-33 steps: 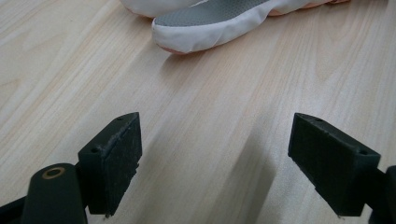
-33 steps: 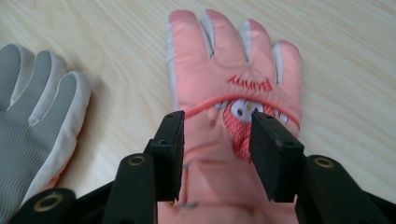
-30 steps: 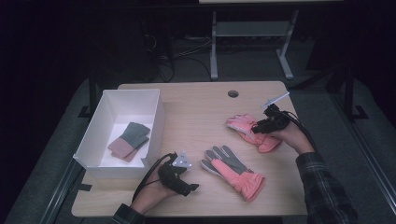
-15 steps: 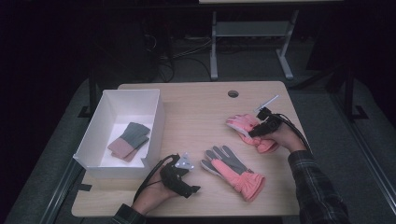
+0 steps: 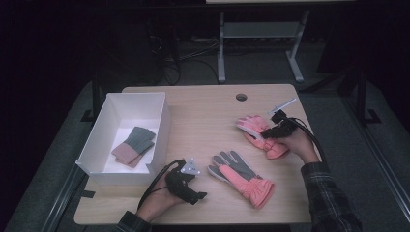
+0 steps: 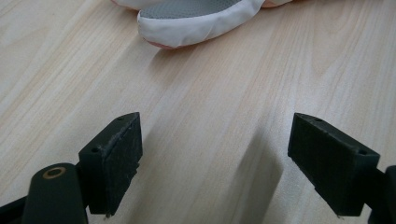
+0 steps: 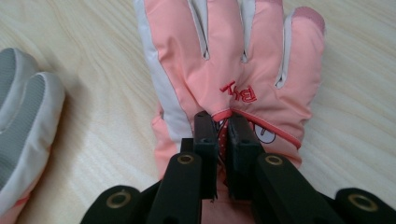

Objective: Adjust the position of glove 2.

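My right claw [image 7: 223,140] has just been closing, and its jaws now pinch a fold of fabric on the back of the far pink glove [image 7: 233,60], near the cuff. That glove lies back up at the right of the table [image 5: 203,111], fingers pointing left and far. Red stitched lettering just beyond my jaws reads upside down; I make out "BUL" or the like, not surely. My left claw [image 6: 233,158] rests at the near edge with jaws wide apart and nothing between them, bare wood below. Just right of it lies the second glove [image 5: 241,176], grey palm up, cuff toward me. At the far left the white box [image 5: 162,121] already holds a folded grey-and-pink pair [image 5: 134,145]. I judge the grip is made; lifting this glove and dealing with both is still left.
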